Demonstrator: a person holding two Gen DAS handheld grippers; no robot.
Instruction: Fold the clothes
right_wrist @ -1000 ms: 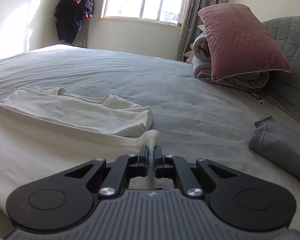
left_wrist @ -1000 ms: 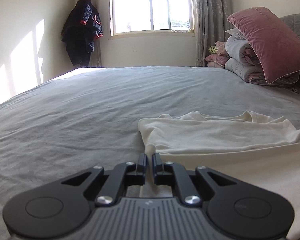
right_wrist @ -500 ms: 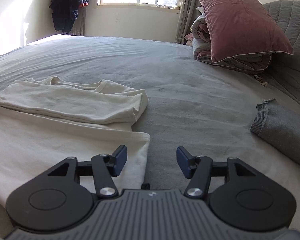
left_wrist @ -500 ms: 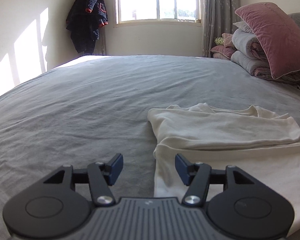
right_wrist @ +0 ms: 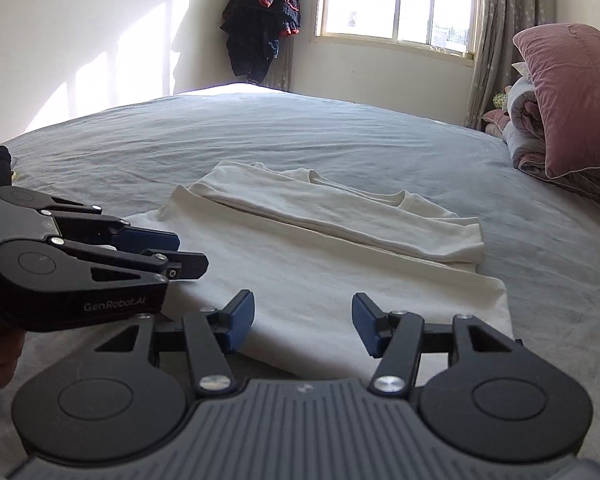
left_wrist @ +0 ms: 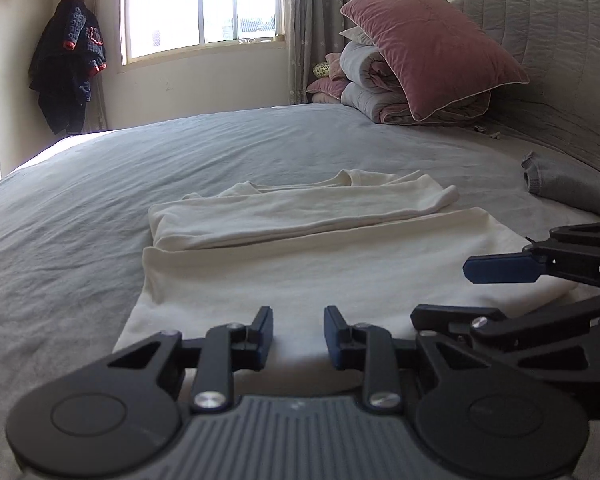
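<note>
A cream shirt point(left_wrist: 320, 256) lies flat on the grey bed point(left_wrist: 100, 184), its upper part folded down into a long band point(left_wrist: 300, 208). It also shows in the right wrist view point(right_wrist: 320, 240). My left gripper point(left_wrist: 298, 336) is open and empty over the shirt's near edge. My right gripper point(right_wrist: 303, 324) is open and empty just above the shirt's near part. In the left wrist view the right gripper point(left_wrist: 480, 292) comes in from the right. In the right wrist view the left gripper point(right_wrist: 180, 254) comes in from the left.
A folded grey garment point(left_wrist: 568, 188) lies at the right of the bed. A pink pillow point(left_wrist: 428, 44) rests on folded quilts point(left_wrist: 380, 92) by the padded headboard point(left_wrist: 560, 64). A dark jacket point(left_wrist: 68, 80) hangs beside the window point(left_wrist: 200, 8).
Both grippers opened and let go of the shirt's side edges. They then drew back to the near edge and turned toward each other, side by side over the shirt.
</note>
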